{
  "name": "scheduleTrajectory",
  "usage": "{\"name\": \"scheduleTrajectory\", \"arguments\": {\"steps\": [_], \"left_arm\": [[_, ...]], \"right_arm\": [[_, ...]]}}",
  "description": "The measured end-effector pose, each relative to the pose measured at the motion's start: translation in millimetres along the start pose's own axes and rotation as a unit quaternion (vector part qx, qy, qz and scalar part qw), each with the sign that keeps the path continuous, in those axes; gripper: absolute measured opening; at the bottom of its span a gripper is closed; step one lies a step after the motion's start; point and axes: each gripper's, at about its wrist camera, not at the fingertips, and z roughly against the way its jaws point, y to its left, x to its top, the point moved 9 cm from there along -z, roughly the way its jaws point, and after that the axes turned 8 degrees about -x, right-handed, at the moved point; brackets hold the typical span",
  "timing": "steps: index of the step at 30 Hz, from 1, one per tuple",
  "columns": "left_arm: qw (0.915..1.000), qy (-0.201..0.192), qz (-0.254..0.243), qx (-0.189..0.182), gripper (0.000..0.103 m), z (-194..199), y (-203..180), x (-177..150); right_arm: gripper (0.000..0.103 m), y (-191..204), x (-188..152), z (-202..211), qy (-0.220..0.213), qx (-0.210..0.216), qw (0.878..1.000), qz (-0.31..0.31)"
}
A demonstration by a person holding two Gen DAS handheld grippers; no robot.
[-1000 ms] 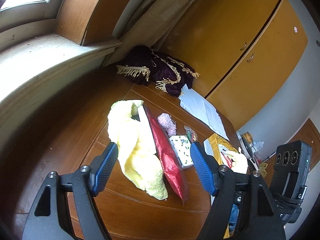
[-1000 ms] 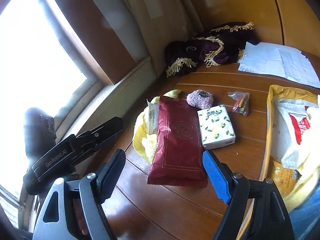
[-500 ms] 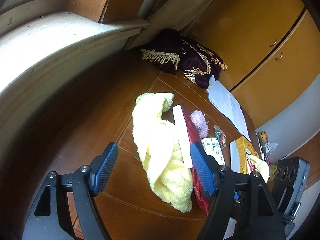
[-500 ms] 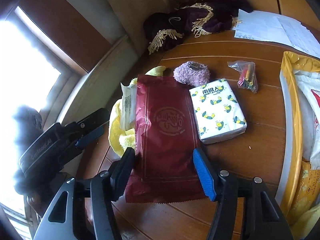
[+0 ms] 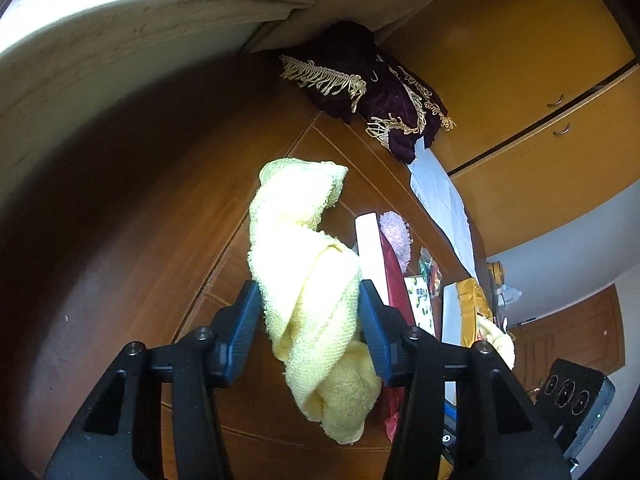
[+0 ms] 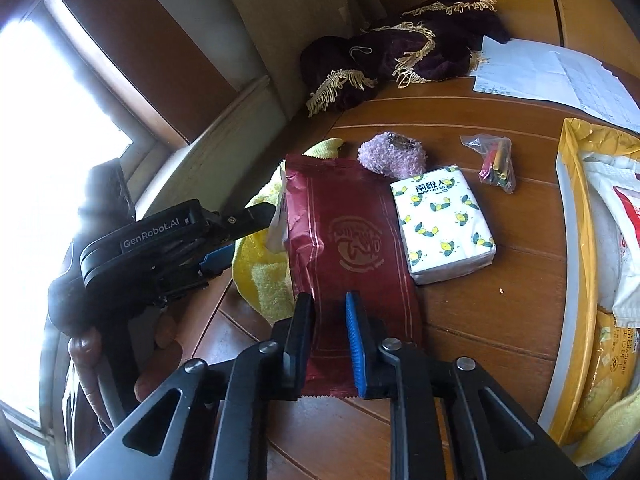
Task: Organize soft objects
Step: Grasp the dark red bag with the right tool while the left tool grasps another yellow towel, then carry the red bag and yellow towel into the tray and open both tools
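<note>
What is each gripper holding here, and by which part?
The left gripper pinches the yellow towel around its bunched middle. The right gripper is closed on the near end of the red packet, which lies flat on the table.

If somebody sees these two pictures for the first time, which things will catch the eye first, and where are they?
The bright yellow towel stands out first: it is bunched between the blue pads of the left claw, in the middle of the left wrist view. In the right wrist view, the dark red foil packet lies flat on the wooden table, its near end pinched in the right claw, beside a lemon-printed tissue pack.
</note>
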Motion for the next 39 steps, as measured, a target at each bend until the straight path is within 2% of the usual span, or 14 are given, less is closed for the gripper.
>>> {"name": "scheduleTrajectory", "arguments": {"steps": [5, 8, 15, 17, 20, 22, 23, 24, 25, 27, 33, 35, 37, 39], "left_arm": [[0.9996, -0.02, -0.02, 0.005, 0.029, 4.9, -6.0, 2.0], [0.9992, -0.017, -0.034, 0.006, 0.003, 13.7, -11.7, -1.4], [0.9974, -0.006, -0.071, 0.009, 0.003, 54.3, -22.8, -20.6], [0.9972, 0.0, -0.073, 0.014, 0.003, 63.6, -21.2, -23.2], [0.9966, 0.01, -0.079, 0.019, 0.009, 69.6, -17.7, -25.7], [0.9956, 0.01, -0.088, 0.031, 0.027, 70.7, -15.3, -26.9], [0.995, 0.004, -0.094, 0.033, 0.046, 72.0, -16.0, -26.3], [0.9941, -0.009, -0.104, 0.031, 0.058, 74.5, -19.1, -24.2], [0.9925, -0.025, -0.115, 0.033, 0.061, 77.2, -22.1, -21.9], [0.9882, -0.041, -0.136, 0.057, 0.063, 77.5, -23.5, -18.3], [0.9761, -0.027, -0.165, 0.139, 0.063, 51.5, -5.7, -18.0], [0.9733, -0.039, -0.17, 0.149, 0.063, 50.0, -1.0, -17.5], [0.9748, -0.033, -0.161, 0.151, 0.057, 45.8, 5.5, -18.8], [0.9735, -0.035, -0.165, 0.155, 0.053, 43.6, 7.2, -20.1]], "right_arm": [[0.016, 3.1, -0.7, -1.8, -0.003, -0.009, 1.0, 0.016], [0.01, 4.6, -1.6, 2.2, -0.011, -0.013, 1.0, 0.022], [0.007, 5.6, -27.2, 30.6, -0.013, 0.019, 1.0, 0.018], [0.008, 5.2, -35.8, 40.6, -0.015, 0.012, 1.0, 0.018], [0.012, 6.8, -42.0, 43.5, -0.001, 0.027, 0.999, 0.022], [0.032, 4.7, -39.4, 43.6, -0.004, 0.025, 0.999, 0.019], [0.053, 5.0, -37.4, 44.1, -0.009, 0.025, 0.999, 0.02], [0.069, 6.2, -34.7, 44.6, -0.016, 0.025, 0.999, 0.023], [0.072, 7.6, -32.3, 44.7, -0.021, 0.024, 0.999, 0.029], [0.072, 11.4, -28.1, 40.6, -0.022, 0.009, 0.999, 0.044], [0.073, 10.0, -28.6, 3.5, 0.024, -0.049, 0.997, 0.062], [0.074, 8.7, -32.6, -2.6, 0.025, -0.066, 0.995, 0.071], [0.071, 8.5, -34.8, -3.0, 0.019, -0.079, 0.993, 0.081], [0.061, 5.8, -37.0, -2.2, 0.013, -0.096, 0.991, 0.087]]}}
